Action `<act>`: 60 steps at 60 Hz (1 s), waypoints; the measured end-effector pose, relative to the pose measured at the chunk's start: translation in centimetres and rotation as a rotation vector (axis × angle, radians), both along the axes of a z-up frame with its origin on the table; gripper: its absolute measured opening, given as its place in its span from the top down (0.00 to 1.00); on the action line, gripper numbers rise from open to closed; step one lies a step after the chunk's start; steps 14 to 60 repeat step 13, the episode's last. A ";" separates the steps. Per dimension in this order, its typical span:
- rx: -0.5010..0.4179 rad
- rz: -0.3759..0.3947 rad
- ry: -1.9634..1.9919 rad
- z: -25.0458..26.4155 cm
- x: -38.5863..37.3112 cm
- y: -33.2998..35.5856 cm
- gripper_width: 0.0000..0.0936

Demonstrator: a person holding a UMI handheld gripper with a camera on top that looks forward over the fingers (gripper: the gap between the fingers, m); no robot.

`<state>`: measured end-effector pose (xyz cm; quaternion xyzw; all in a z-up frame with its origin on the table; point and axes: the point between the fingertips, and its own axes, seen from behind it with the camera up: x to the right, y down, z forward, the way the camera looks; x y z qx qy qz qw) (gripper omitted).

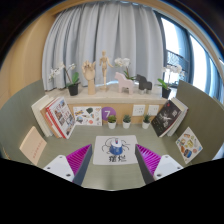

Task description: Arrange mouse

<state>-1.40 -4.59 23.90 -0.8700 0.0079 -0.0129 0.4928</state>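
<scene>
Gripper [112, 163] open (fingers apart); mouse pad [115, 151] between

Colour rundown: magenta pads [80, 157] on the fingers, and between them a white mousepad [113, 150] with a blue-and-black print. Beyond that, a grey-green desk [25, 112], a purple mug [108, 115], grey curtains [95, 35], and white orchids [63, 71] in dark pots.

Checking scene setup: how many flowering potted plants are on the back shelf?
3: left plant beside the wooden figure, middle plant right of it, right plant farthest right. Others may be hidden. Tool open.
</scene>
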 end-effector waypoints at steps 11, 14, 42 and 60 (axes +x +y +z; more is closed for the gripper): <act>-0.005 -0.028 -0.014 -0.2 -0.4 -4.9 0.08; -0.004 -0.022 -0.016 -0.2 -0.6 -5.3 0.08; -0.004 -0.022 -0.016 -0.2 -0.6 -5.3 0.08; -0.004 -0.022 -0.016 -0.2 -0.6 -5.3 0.08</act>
